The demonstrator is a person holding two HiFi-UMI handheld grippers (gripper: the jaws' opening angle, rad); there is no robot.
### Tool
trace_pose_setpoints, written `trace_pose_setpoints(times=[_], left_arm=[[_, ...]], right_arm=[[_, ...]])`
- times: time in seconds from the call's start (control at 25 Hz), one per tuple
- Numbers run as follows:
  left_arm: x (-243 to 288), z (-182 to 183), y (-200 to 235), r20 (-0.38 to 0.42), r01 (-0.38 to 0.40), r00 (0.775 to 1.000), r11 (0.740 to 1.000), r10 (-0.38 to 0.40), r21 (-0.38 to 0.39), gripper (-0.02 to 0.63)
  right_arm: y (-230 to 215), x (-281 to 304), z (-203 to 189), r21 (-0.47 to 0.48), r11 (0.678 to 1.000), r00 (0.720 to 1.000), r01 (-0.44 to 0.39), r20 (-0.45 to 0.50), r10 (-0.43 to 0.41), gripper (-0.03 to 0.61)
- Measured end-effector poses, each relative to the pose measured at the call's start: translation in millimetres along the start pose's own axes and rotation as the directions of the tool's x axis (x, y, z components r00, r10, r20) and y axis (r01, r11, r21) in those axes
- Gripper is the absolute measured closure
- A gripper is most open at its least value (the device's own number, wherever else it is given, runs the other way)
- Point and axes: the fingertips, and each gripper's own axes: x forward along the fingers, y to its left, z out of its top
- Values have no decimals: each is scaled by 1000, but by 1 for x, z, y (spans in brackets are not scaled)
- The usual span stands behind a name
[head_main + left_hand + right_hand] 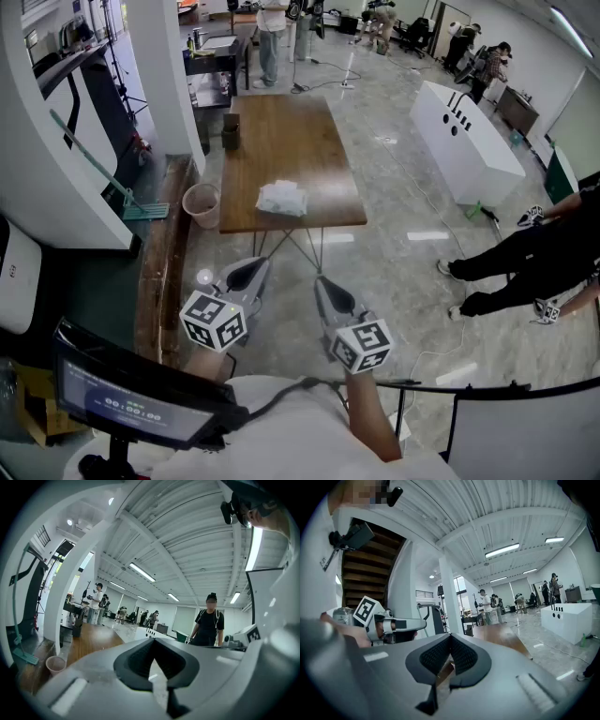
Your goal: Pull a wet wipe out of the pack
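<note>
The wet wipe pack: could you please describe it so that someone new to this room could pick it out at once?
Find the long wooden table in the middle of the grey floor. The wet wipe pack lies near its closer end. It is the only white, crinkled thing on top; the small dark box stands farther off at the left edge.

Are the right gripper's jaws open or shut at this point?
Shut. In the right gripper view, the right gripper has its jaws meeting at the tips, with nothing held between them.
</note>
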Motion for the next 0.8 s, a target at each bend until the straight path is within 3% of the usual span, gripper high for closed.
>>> trace_pose_setpoints(times=[0.4, 0.64, 0.8], left_arm=[[2, 5, -4, 2, 5, 1000, 1000, -5, 3, 614], [3, 8, -2, -3, -3, 1000, 1000, 3, 6, 614], [10, -2, -15, -29, -3, 1000, 1000, 3, -8, 613]], right_arm=[[2, -1, 2, -8, 1000, 1000, -6, -7, 6, 571], [8, 1, 7, 61, 996, 998, -58, 20, 57, 569], [5, -11, -1, 75, 994, 996, -84, -21, 86, 569]])
